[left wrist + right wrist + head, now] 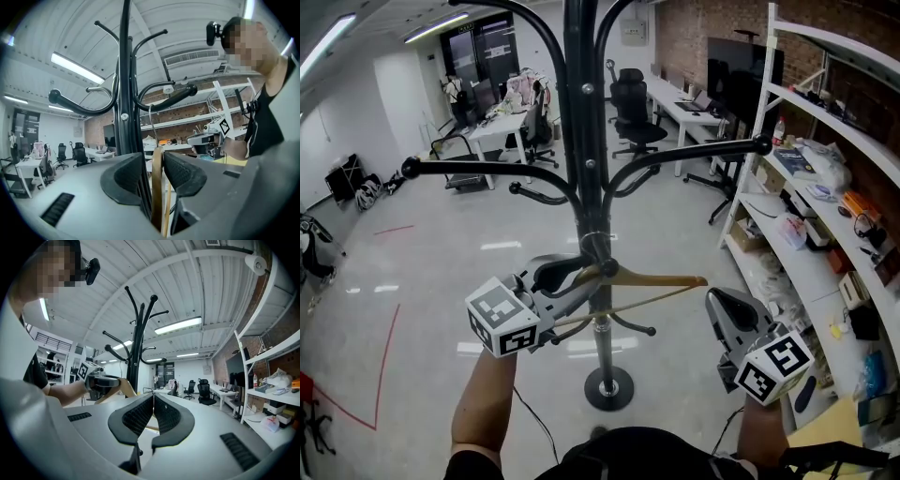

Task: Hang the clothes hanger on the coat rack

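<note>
The black coat rack (pixel 581 141) stands right in front of me, and its pole (pixel 124 93) fills the left gripper view. A wooden clothes hanger (pixel 661 279) hangs beside the pole, its thin wire hook (pixel 150 117) running up to a curved rack arm (pixel 173 96). My left gripper (pixel 579 277) is open around the hanger's left end. The wood (pixel 157 197) stands between the pads with a gap on the left side. My right gripper (pixel 727 307) is off to the right, clear of the hanger's tip, shut and empty (pixel 153 397).
The rack's round base (pixel 607 386) sits on the shiny floor just ahead of me. White shelves (pixel 825 216) with boxes and clutter line the right side. Desks and office chairs (pixel 633 112) stand further back. Red tape lines (pixel 389 337) mark the floor at left.
</note>
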### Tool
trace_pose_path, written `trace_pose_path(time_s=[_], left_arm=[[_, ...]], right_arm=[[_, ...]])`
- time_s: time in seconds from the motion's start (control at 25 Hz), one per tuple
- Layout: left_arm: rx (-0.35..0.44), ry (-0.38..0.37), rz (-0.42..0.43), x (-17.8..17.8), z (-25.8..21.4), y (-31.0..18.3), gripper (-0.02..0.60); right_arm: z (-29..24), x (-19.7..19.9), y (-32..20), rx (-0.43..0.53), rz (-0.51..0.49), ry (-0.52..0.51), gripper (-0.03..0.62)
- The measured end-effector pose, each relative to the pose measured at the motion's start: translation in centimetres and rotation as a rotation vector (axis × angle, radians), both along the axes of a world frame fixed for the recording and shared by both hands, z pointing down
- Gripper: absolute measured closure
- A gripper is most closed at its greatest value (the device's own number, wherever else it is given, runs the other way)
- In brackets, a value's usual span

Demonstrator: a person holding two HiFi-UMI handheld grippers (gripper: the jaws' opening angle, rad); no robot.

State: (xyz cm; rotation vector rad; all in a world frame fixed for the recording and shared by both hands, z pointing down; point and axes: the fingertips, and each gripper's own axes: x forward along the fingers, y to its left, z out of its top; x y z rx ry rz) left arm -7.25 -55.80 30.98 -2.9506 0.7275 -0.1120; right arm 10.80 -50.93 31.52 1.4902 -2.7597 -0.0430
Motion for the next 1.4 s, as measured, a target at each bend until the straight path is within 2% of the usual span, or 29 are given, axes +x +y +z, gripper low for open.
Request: trace_pose_path(time_s=[0.88,1.0,1.12,1.28,1.36,1.4], left_arm=[[0.018,-0.115,-0.063,-1.7,0.2,-0.2,0.439],[0.055,-0.062,-0.093,-2.4,-1.6,1.1,0.439],[0.106,0.016,-0.166,-3.8,-3.8,3.3,0.439],[0.110,0.131,-0.261,-6.3,-5.3,8.0,0.440],[0.117,0.174,-0.312,-7.0,-5.2,11.0,0.528],[0.114,0.190,-0.338,-7.2,-4.9,12.2,0.546]], right_arm=[[0.3,1.2,2.7,0.009,-0.033,-0.026,0.586],[0.3,1.4,3.4,0.011,-0.048,-0.033,0.586],[0.5,1.6,4.1,0.009,-0.064,-0.042,0.588],[0.9,1.6,5.3,0.007,-0.088,-0.068,0.587],[1.2,1.7,6.1,0.001,-0.110,-0.072,0.586],[1.5,1.7,6.5,-0.004,-0.122,-0.071,0.586]])
